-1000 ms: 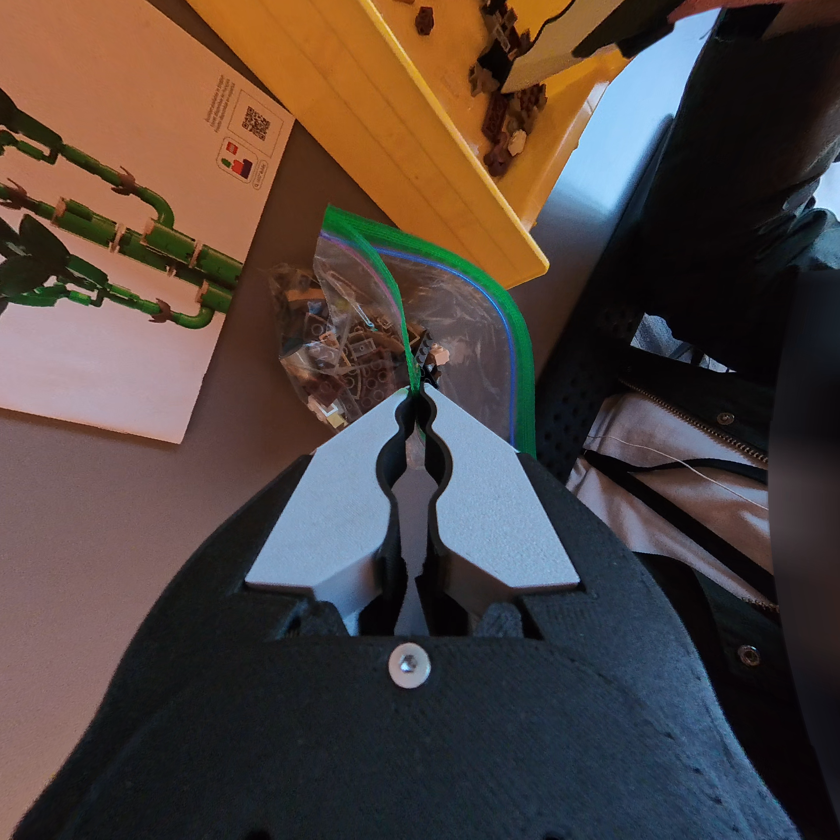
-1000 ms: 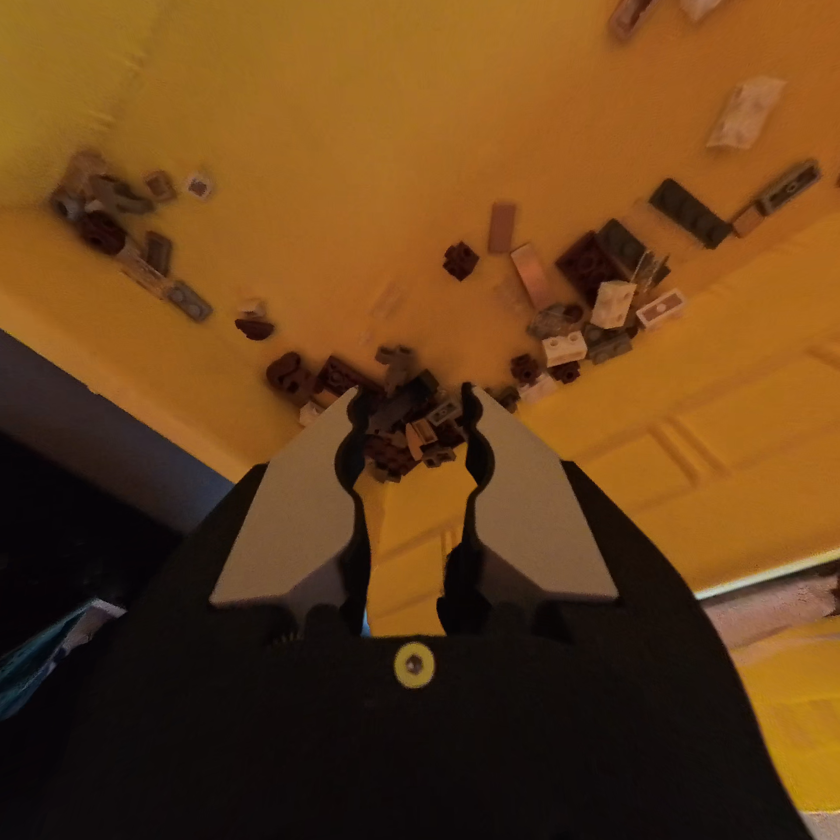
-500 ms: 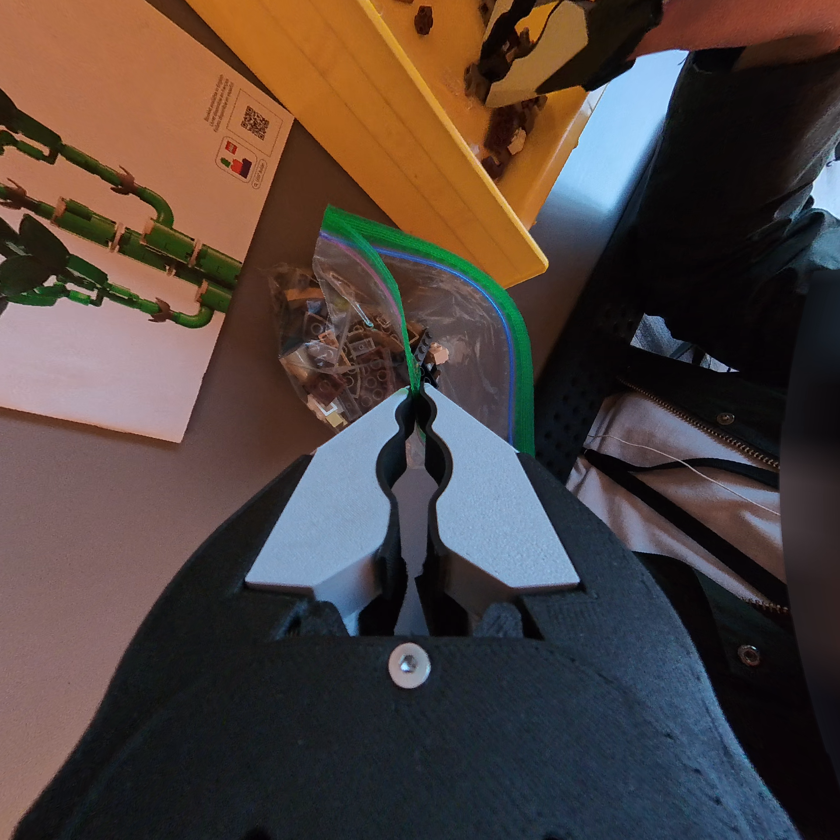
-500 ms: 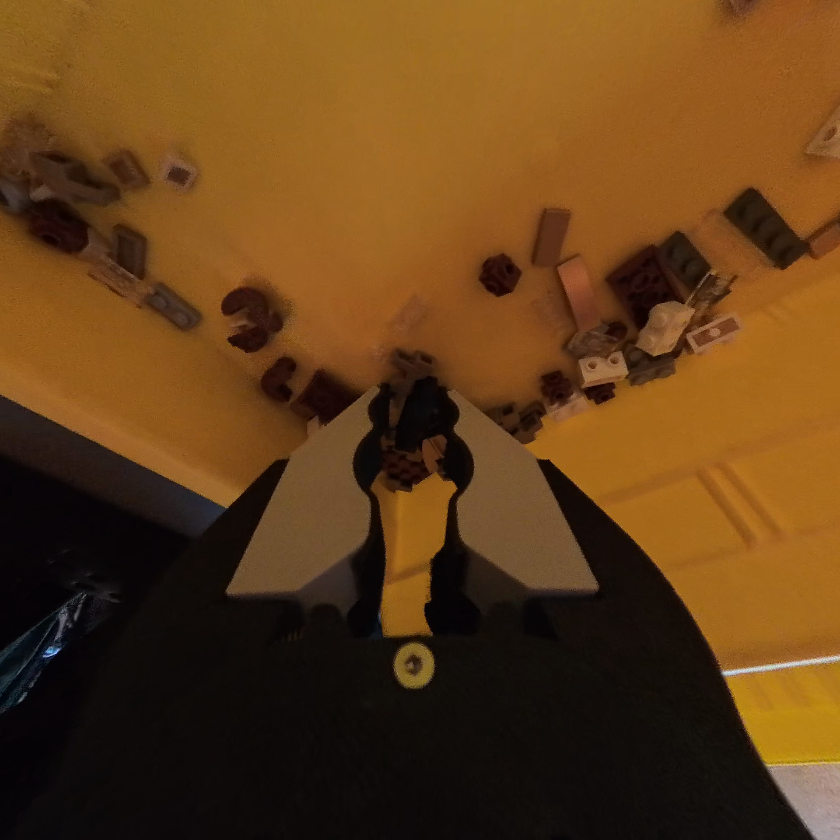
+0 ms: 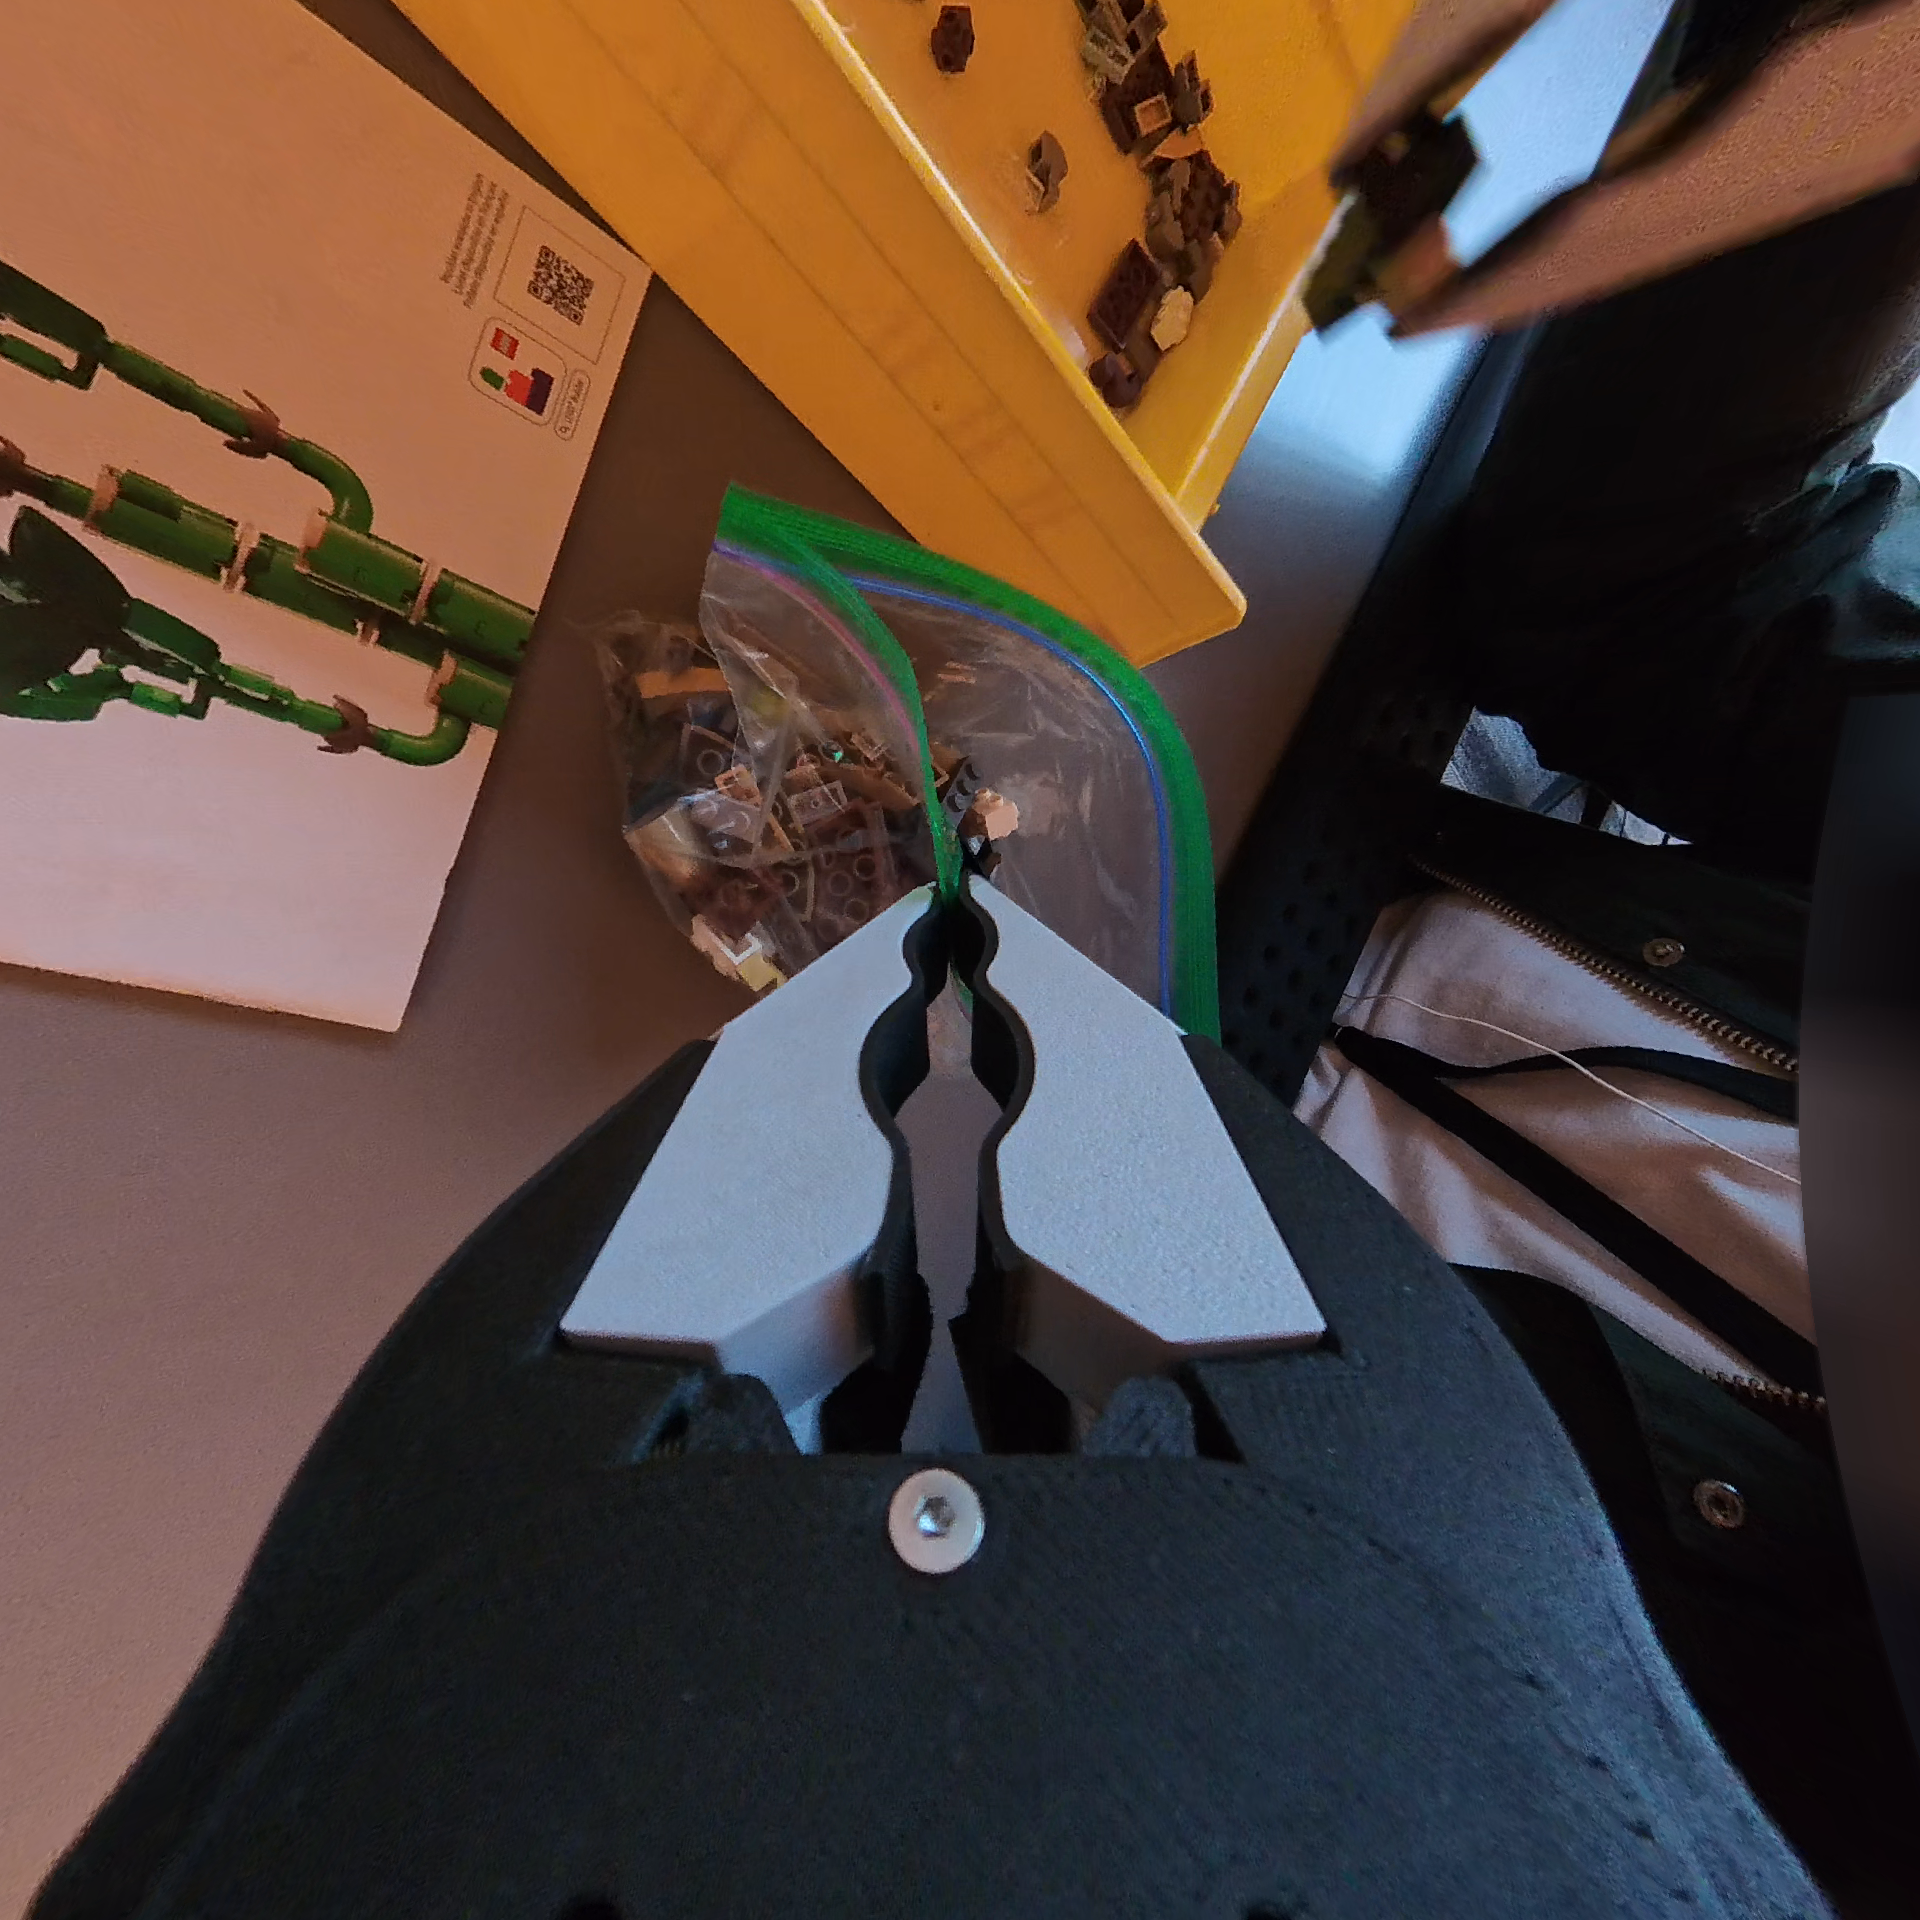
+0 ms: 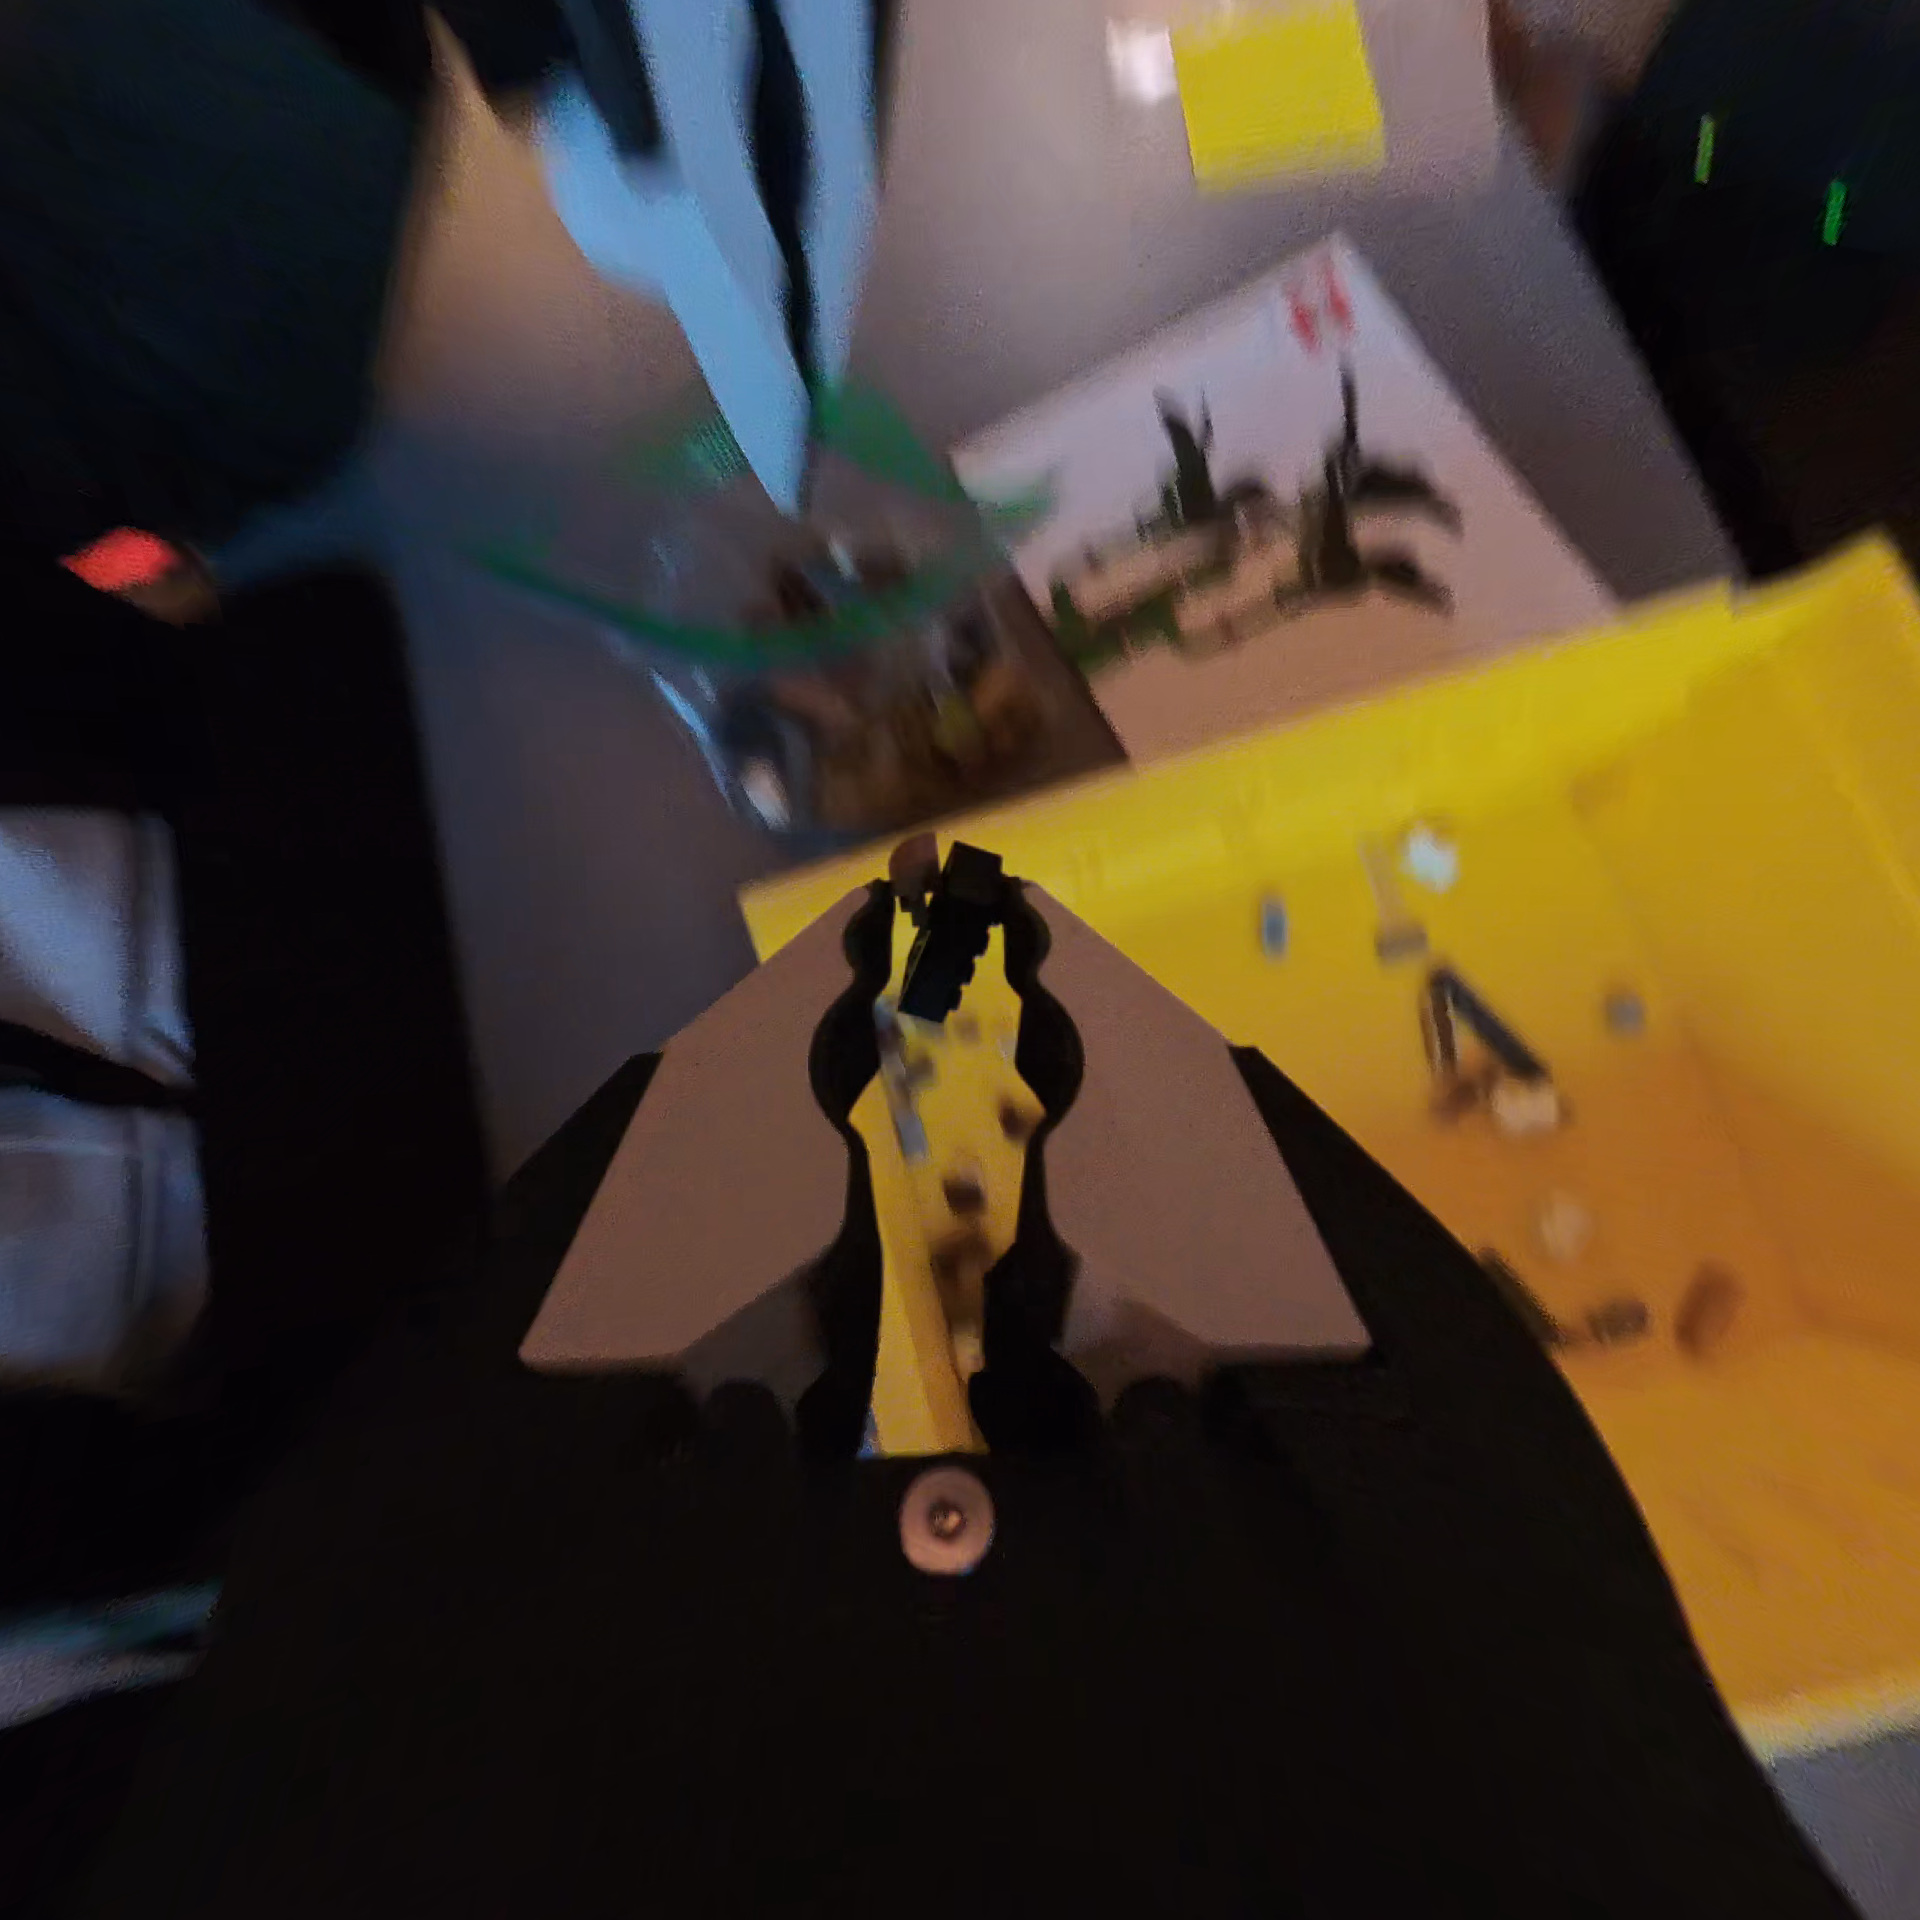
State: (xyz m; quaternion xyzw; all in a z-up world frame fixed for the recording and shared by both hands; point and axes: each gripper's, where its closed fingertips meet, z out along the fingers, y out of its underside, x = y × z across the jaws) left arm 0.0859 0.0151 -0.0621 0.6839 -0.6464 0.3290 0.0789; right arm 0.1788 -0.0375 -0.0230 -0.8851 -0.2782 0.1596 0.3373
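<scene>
Left tongs [image 5: 954,902] pinch the zip bag's [image 5: 1049,717] green rim; right tongs [image 6: 951,902] clamp dark bricks [image 6: 951,935] – above the yellow tray [image 6: 1558,831] (booklet [image 5: 260,520] with printed code lies left).

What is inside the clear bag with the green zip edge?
The clear bag holds many small building bricks, mostly brown, grey and tan. The left tool pinches its green edge. Bricks deeper in the pile are covered.

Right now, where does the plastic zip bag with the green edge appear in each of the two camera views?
Left wrist view: the zip bag lies at centre, its green edge pinched by the left gripper.
Right wrist view: the bag is blurred, upper centre, beyond the right gripper.
Shared landmark: the yellow tray beside it.
</scene>
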